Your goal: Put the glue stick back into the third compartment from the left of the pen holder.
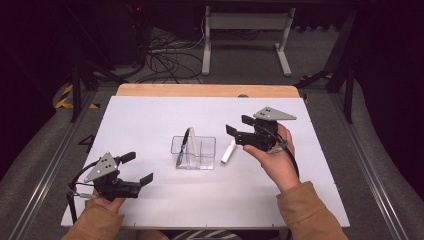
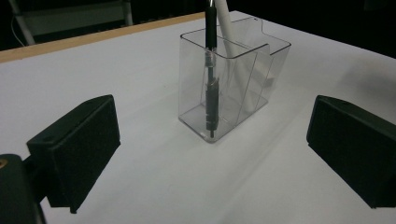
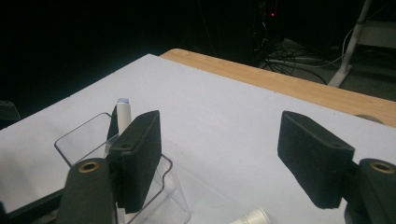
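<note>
At the left of the high view, the left gripper [image 1: 137,169] is held low over the near part of the white table [image 1: 150,120] by the person's left hand [image 1: 107,204], in an orange-brown sleeve. Its jaws are spread wide and nothing is grasped between them; in the left gripper view the bare table surface is seen in the gap, and the jaws are pointed toward the clear holder, which stands well apart from them.

Near the middle of the table, a clear plastic holder [image 1: 195,152] with inner dividers is seen standing upright. A black pen [image 1: 183,146] is leaned inside its left part, and a white pen [image 2: 224,18] is set just behind it in the same holder, both tilted with their upper ends above the rim.

Just beside the holder on its right, a white marker [image 1: 228,151] is laid flat on the table, apart from both grippers.

Farther right, the right gripper [image 1: 239,125] is held above the table by the right hand [image 1: 277,155]. Its jaws are also released and empty, and are directed leftward, toward the holder. In the right gripper view the holder's rim is seen behind the left-hand jaw, and the marker's end [image 3: 252,217] is visible at the bottom edge between the jaws.
</note>
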`<state>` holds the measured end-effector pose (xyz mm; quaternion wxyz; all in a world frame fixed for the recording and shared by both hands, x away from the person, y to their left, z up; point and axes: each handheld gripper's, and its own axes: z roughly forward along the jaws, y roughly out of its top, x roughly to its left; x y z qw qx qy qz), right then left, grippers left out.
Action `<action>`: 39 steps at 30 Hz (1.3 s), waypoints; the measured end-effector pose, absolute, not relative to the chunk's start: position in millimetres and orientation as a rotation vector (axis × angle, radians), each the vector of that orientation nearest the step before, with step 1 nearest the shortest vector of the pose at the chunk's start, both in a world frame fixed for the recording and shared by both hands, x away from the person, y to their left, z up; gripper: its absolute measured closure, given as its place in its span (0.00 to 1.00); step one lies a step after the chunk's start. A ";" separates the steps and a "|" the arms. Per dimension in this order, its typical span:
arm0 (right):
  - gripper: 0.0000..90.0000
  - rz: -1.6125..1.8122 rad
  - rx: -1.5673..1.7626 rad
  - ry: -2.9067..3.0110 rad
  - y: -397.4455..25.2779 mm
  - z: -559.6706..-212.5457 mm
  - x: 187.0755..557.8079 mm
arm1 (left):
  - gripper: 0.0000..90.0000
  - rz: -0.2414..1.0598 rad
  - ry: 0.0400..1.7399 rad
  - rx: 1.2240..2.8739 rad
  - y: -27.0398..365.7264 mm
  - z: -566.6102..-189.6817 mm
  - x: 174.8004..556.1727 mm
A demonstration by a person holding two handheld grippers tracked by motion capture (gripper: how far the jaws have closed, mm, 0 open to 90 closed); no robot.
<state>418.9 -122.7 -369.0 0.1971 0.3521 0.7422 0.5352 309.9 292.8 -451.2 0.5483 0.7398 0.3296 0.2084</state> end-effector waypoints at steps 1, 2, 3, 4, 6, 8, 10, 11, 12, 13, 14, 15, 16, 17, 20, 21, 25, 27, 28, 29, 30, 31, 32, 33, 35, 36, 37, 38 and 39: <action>0.34 1.493 0.994 2.080 -122.7 -368.4 419.1 | 0.04 0.493 0.781 1.752 292.7 -451.2 309.9; 0.34 1.488 1.008 2.082 -122.7 -368.0 419.1 | 0.04 0.495 0.778 1.755 292.9 -451.2 310.2; 0.33 1.480 1.030 2.087 -122.9 -367.5 419.5 | 0.04 0.498 0.778 1.757 292.9 -451.2 310.3; 0.32 1.481 1.056 2.095 -123.5 -367.2 420.4 | 0.04 0.498 0.778 1.757 292.7 -451.2 310.4; 0.31 1.481 1.142 2.109 -124.1 -366.4 422.1 | 0.04 0.496 0.778 1.756 292.6 -451.2 310.3; 0.31 1.440 1.215 2.131 -124.0 -365.1 424.0 | 0.04 0.496 0.779 1.755 292.4 -451.3 310.2; 0.30 1.395 1.248 2.152 -123.1 -364.3 426.2 | 0.04 0.497 0.779 1.755 292.6 -451.2 310.1; 0.31 1.374 1.271 2.163 -122.4 -364.1 427.3 | 0.04 0.496 0.779 1.754 292.7 -451.1 310.1; 0.32 1.360 1.296 2.173 -121.7 -364.1 428.7 | 0.04 0.496 0.779 1.754 292.7 -451.1 310.0; 0.32 1.357 1.331 2.183 -121.1 -364.5 430.0 | 0.04 0.498 0.779 1.755 292.6 -451.1 310.1; 0.32 1.361 1.364 2.195 -120.3 -364.9 431.5 | 0.04 0.499 0.780 1.754 292.4 -451.2 310.0; 0.32 1.357 1.391 2.206 -119.5 -365.3 432.9 | 0.04 0.499 0.779 1.755 292.4 -451.1 310.0; 0.33 1.339 1.435 2.211 -118.5 -365.3 434.0 | 0.04 0.499 0.779 1.754 292.5 -451.1 309.9; 0.33 1.321 1.470 2.221 -118.0 -365.7 435.5 | 0.04 0.499 0.779 1.755 292.7 -451.1 310.0; 0.34 1.284 1.552 2.232 -116.5 -365.1 439.3 | 0.04 0.497 0.782 1.753 292.7 -451.2 309.8; 0.36 1.281 1.562 2.242 -116.6 -365.7 441.5 | 0.04 0.497 0.781 1.753 292.7 -451.2 309.8; 0.43 1.220 1.647 2.246 -116.4 -366.9 446.9 | 0.04 0.496 0.781 1.753 292.7 -451.3 309.5; 0.43 1.179 1.706 2.246 -115.8 -369.4 449.0 | 0.04 0.495 0.781 1.750 292.7 -451.5 309.6; 0.42 1.148 1.757 2.248 -115.3 -370.7 450.1 | 0.04 0.495 0.781 1.750 292.8 -451.5 309.6; 0.42 1.116 1.805 2.257 -114.4 -371.8 451.2 | 0.04 0.495 0.781 1.750 292.7 -451.6 309.6; 0.42 1.083 1.829 2.265 -113.7 -373.3 452.2 | 0.04 0.495 0.781 1.751 292.7 -451.6 309.5; 0.42 1.060 1.856 2.271 -112.9 -374.4 453.1 | 0.04 0.495 0.781 1.751 292.7 -451.6 309.5; 0.42 1.041 1.883 2.274 -112.3 -375.1 454.1 | 0.04 0.497 0.779 1.753 293.0 -451.6 309.5; 0.42 1.026 1.901 2.276 -111.9 -375.9 455.0 | 0.04 0.497 0.779 1.753 293.1 -451.6 309.4; 0.42 0.996 1.939 2.273 -111.1 -377.5 456.7 | 0.04 0.495 0.781 1.752 293.5 -451.6 309.4; 0.42 0.982 1.958 2.273 -110.7 -378.2 457.4 | 0.04 0.495 0.780 1.752 293.5 -451.6 309.4; 0.42 0.964 1.965 2.279 -110.5 -379.0 458.2 | 0.04 0.495 0.780 1.752 293.4 -451.6 309.4; 0.42 0.958 1.972 2.278 -110.0 -379.7 458.7 | 0.04 0.499 0.777 1.755 293.5 -451.6 309.7; 0.42 0.948 1.984 2.279 -109.6 -380.1 459.3 | 0.04 0.495 0.780 1.753 293.1 -451.8 309.7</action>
